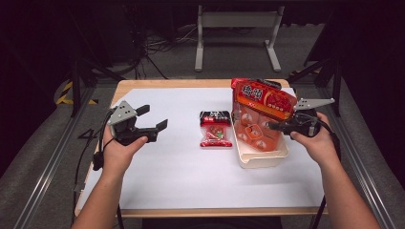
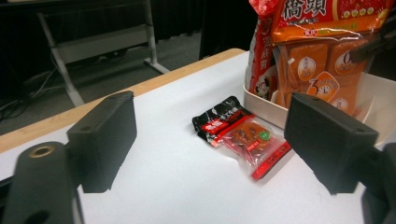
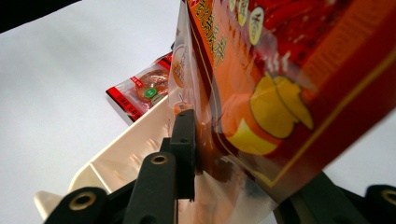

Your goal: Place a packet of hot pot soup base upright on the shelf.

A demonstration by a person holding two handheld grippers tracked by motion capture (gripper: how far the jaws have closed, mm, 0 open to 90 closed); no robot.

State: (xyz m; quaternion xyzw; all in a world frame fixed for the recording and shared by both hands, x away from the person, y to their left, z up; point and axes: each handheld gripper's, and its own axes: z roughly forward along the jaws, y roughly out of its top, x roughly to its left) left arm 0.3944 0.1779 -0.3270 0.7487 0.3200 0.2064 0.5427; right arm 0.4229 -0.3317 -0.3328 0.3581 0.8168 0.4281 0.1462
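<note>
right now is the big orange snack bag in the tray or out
In: the big orange snack bag stands with its lower end inside the cream tray, gripped by the right gripper.

High view looks down and forward over the whole bench [image 1: 157, 191] from the person's side. Left gripper view sits low over the bench, looking across it between its own fingers [image 2: 105, 140] at the small red packet [image 2: 243, 135]. Right gripper view is pressed close against the orange bag [image 3: 280, 93]; all three share packet, bag and cream tray [image 1: 260, 160]
</note>
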